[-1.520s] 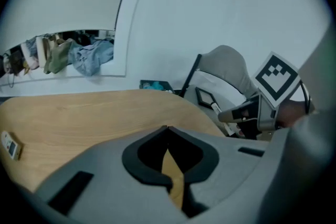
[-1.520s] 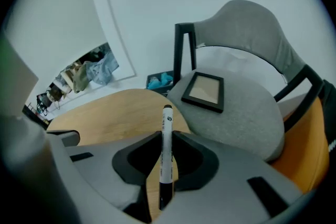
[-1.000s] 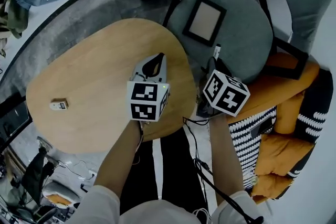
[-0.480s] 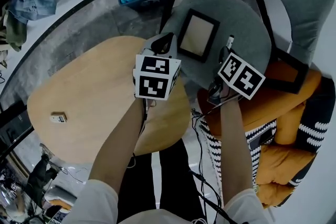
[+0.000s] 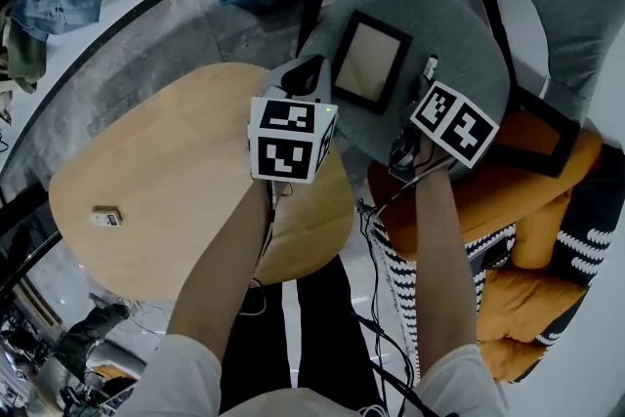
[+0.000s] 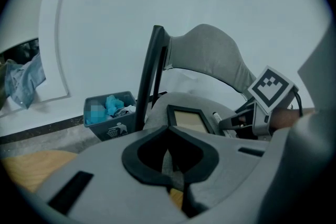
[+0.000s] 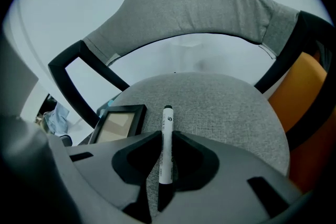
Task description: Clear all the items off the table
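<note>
In the head view, the jaws of both grippers are hidden beneath their marker cubes, so jaw state is read from the gripper views. A small object (image 5: 105, 216) near the left edge of the table (image 5: 176, 142) is too small to be identified. In the right gripper view, the near end of the marker (image 7: 167, 131) is covered by the jaws, its print cannot be read, and the near edge of the frame (image 7: 119, 122) is cut off by the gripper body. The right gripper (image 7: 165, 138) is clamped on the marker, which is held lengthwise between the jaws with its black end projecting beyond the fingertips. The marker is held over the grey chair seat (image 7: 226, 107), just right of the frame lying on that seat; contact with the seat cannot be determined. The left gripper (image 6: 169, 153) is seen with jaws together and nothing between them, over the table edge beside the chair.
</note>
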A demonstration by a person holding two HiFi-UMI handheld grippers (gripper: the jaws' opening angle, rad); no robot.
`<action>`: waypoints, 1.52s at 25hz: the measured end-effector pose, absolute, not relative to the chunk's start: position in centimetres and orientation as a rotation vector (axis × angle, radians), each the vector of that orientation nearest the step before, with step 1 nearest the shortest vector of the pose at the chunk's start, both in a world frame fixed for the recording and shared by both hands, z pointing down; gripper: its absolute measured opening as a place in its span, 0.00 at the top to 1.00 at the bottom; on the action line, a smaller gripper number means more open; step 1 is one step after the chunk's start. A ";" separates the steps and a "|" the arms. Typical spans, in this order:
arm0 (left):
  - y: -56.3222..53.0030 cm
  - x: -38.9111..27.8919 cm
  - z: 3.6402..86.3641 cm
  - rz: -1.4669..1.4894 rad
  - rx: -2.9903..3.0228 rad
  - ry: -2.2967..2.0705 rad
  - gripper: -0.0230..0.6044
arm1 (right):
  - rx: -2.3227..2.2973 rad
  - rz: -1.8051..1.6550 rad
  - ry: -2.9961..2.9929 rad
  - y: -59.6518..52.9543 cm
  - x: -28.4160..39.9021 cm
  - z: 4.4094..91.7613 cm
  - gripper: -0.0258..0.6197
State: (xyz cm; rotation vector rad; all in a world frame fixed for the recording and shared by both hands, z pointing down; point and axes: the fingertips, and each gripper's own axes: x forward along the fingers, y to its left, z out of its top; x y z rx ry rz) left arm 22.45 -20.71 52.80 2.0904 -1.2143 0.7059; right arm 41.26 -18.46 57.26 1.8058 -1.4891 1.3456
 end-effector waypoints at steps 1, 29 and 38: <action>-20.6 22.4 52.8 0.708 2.089 -1.213 0.95 | 1.807 1.359 -1.490 -18.4 41.3 57.4 0.83; -17.9 18.9 50.9 0.599 1.984 -1.275 0.95 | 1.786 1.166 -1.587 -17.6 39.2 53.4 0.74; -13.0 13.3 49.0 0.611 1.967 -1.364 0.95 | 1.690 1.071 -1.701 -13.2 32.3 50.2 0.80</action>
